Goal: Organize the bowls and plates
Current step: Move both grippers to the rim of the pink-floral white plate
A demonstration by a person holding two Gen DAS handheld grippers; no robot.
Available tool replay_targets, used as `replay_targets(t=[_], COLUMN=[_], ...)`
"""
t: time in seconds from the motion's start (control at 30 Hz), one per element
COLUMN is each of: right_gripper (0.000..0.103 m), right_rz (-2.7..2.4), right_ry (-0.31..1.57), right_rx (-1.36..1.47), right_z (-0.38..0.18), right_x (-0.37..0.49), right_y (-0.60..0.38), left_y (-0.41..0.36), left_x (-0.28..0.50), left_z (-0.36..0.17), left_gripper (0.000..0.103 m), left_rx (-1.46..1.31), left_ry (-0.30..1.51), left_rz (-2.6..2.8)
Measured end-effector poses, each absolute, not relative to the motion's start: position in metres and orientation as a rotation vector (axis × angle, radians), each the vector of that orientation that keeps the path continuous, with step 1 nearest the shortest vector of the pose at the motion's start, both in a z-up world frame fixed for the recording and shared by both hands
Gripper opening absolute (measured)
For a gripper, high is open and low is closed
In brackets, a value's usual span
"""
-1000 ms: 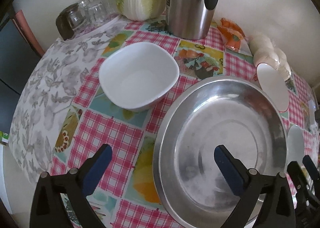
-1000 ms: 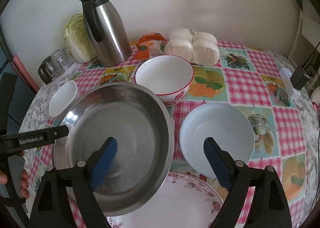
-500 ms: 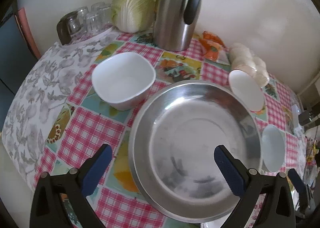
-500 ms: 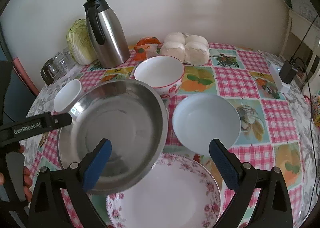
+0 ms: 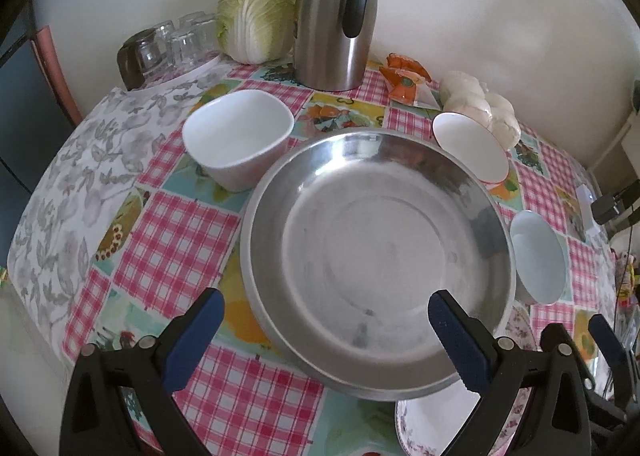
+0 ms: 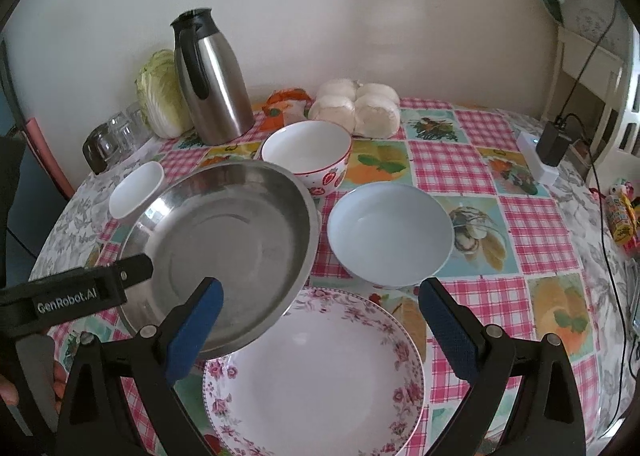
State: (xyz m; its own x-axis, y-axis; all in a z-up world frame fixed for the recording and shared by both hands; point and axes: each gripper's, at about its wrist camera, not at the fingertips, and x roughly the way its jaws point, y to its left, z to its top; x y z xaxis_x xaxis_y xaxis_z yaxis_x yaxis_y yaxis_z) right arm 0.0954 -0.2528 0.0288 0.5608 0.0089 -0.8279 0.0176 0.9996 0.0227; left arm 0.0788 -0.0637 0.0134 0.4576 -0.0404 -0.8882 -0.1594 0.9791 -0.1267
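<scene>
Both sets of jaws gape wide, nothing in them. The left gripper (image 5: 326, 330) hovers over the steel pan (image 5: 376, 256), whose near edge overlaps the floral plate (image 6: 316, 372) on the table (image 6: 452, 172). The right gripper (image 6: 318, 316) hangs above that plate, the pale blue bowl (image 6: 390, 232) just beyond, with the strawberry bowl (image 6: 306, 154) and square white bowl (image 5: 238, 136) farther back.
</scene>
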Motion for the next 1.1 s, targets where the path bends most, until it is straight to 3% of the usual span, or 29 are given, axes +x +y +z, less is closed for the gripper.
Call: replay_targets(t=[0.57,1.1], right_gripper=[0.098,0.098], right_rz=[-0.106,-0.243], right_ry=[0.992,0.984], right_rx=[0.124,0.212], right_z=[0.035,0.042], right_x=[0.058,0.040], right_y=[-0.298,-0.337], left_y=[-0.081,-0.113], left_x=[0.049,0.036], left_z=[0.015,0.023], left_gripper=[0.103,0.103], left_rx=[-0.344,-0.276], left_ry=[1.093,1.067], left_rz=[-0.053,-0.053])
